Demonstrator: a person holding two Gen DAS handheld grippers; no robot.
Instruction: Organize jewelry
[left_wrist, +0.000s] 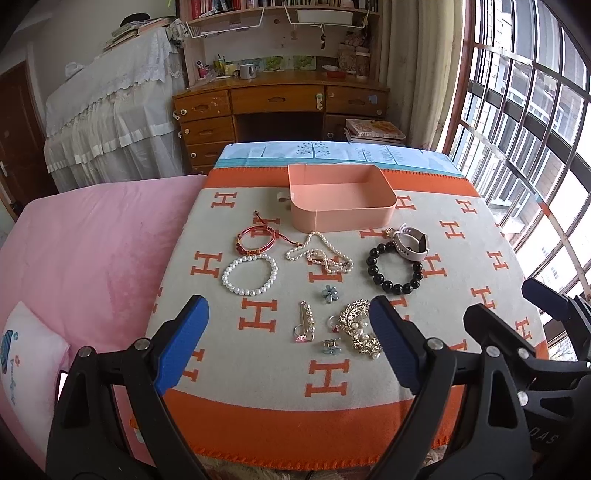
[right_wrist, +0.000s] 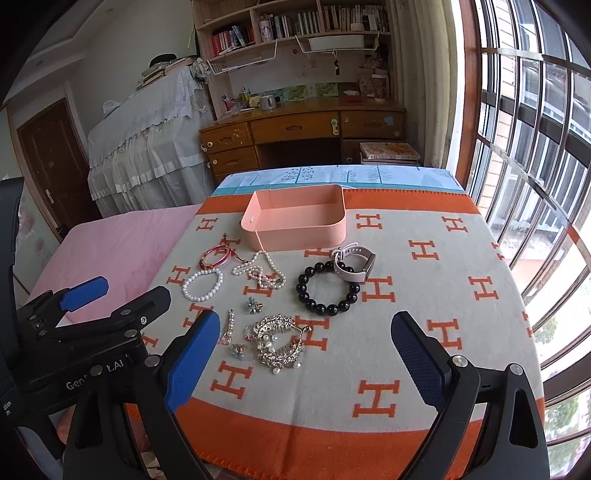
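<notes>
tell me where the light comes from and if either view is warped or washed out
Left wrist view: daylight enters from the barred window on the right, panes blown out white, bars bowed by fisheye. Right wrist view: same window, less washed; blanket evenly lit, jewelry sharp.

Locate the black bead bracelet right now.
The black bead bracelet lies on the blanket, right of the pearl necklace, touching the watch at its far edge, in front of the pink tray.
</notes>
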